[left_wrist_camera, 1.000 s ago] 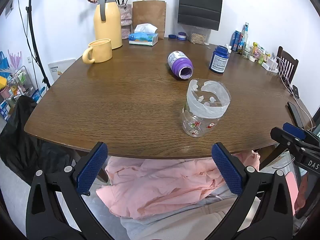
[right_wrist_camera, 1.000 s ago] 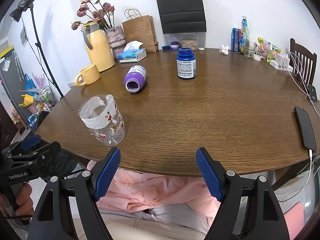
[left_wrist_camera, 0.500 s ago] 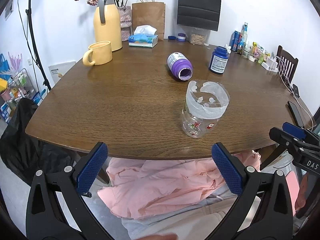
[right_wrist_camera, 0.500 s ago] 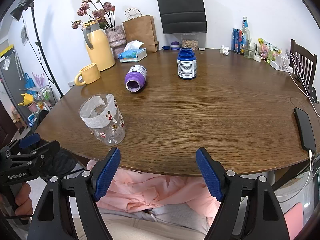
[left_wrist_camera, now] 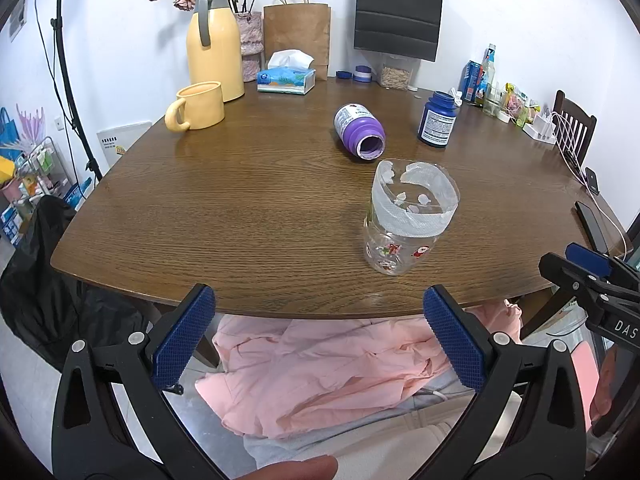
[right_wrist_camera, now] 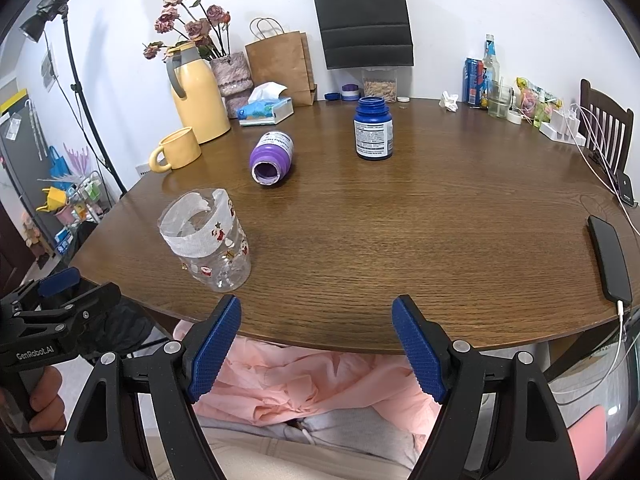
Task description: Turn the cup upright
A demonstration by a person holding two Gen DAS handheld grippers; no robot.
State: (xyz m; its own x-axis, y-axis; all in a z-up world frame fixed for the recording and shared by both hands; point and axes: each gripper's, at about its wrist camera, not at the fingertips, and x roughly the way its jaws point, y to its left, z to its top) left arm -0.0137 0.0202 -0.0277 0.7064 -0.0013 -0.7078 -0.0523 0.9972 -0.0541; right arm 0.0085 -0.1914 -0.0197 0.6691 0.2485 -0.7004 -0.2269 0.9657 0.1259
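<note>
Hovering wide open and empty off the table edge, left gripper and right gripper risk little — though bumping the upright cup could topple it.

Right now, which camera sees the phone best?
The right wrist view. The flat black phone lies whole on the brown wooden table, with its white cable plugged in. The left wrist view shows only a thin dark sliver at the table's far right edge.
</note>
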